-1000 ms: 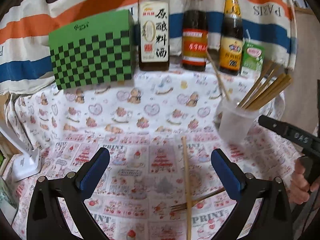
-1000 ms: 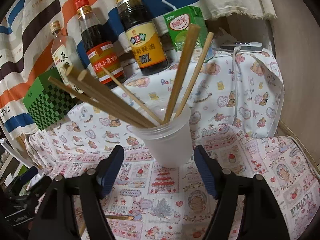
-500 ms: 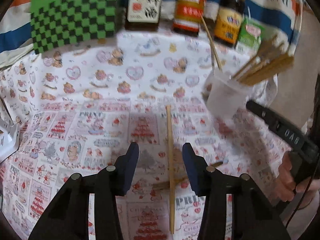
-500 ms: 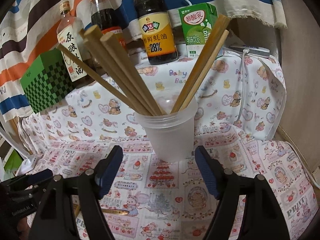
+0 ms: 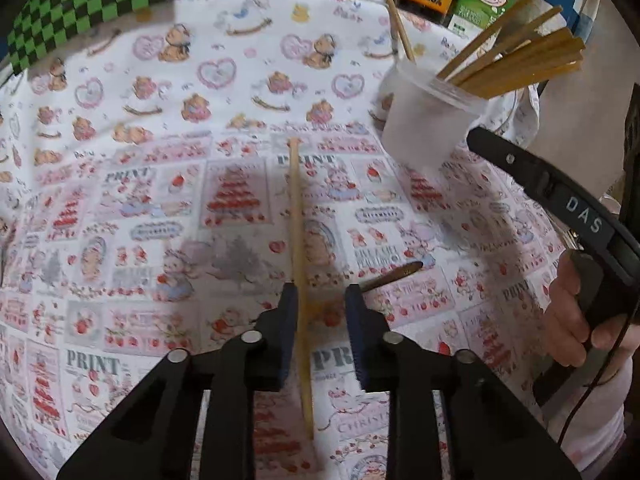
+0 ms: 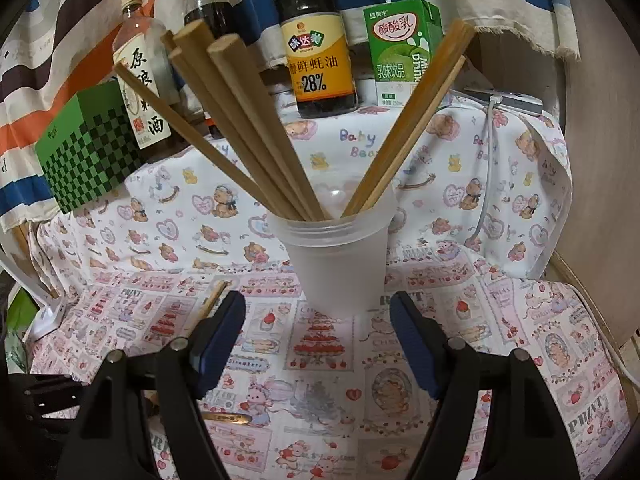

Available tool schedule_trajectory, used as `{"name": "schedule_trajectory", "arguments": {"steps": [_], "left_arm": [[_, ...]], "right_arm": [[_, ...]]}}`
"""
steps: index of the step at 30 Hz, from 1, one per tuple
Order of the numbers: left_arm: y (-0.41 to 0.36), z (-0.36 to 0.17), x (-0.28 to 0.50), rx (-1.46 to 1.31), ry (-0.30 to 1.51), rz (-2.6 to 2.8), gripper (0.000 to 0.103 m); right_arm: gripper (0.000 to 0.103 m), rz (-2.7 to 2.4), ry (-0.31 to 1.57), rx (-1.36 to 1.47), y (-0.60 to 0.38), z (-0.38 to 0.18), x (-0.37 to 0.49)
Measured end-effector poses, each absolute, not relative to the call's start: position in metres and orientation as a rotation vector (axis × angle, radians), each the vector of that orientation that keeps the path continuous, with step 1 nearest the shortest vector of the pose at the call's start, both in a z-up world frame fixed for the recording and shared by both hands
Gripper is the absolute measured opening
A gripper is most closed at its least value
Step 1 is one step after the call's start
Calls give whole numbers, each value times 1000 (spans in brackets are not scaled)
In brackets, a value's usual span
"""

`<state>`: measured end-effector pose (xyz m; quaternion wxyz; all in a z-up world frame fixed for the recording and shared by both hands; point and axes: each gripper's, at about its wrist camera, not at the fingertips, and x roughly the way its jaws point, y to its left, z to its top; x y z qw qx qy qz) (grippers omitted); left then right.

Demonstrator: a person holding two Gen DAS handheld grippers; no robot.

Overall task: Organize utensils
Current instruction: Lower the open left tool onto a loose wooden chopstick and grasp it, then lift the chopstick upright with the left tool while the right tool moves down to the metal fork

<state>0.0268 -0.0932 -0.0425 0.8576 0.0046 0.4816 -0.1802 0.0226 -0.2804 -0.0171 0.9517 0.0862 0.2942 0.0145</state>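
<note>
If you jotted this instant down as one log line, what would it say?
left gripper: jaws around loose chopstick on tablecloth, gap remains | right gripper: open, facing cup of chopsticks | step: pickup

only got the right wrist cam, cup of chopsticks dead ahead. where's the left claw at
Observer: The left claw straddles a loose chopstick that lies flat on the tablecloth.
Operator: gripped yet
Observer: No. The claw is open: the stick sits close to one side of it, with a clear gap on the other.
</note>
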Motion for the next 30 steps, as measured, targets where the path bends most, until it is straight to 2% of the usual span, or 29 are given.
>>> {"name": "schedule_trajectory", "arguments": {"steps": [10,13,16,21,26,30], "left_arm": [[-99,-54,30,66,1008,-329,17],[-97,-55,31,39,1021,-362,6],[-95,-53,33,46,1015,-346,5],[-89,-27,21,46,877,-342,5],[-76,12,-6,19,615,-279,5],[-57,32,-18,-55,498,-270,5]], "right_arm": [[73,22,586,161,-280,-15,21],[72,18,585,149,-279,-16,21],[73,18,583,146,-279,-16,20],[72,16,570,150,-280,-13,18],[72,19,561,135,-276,-13,16],[72,10,537,115,-273,-11,13]]}}
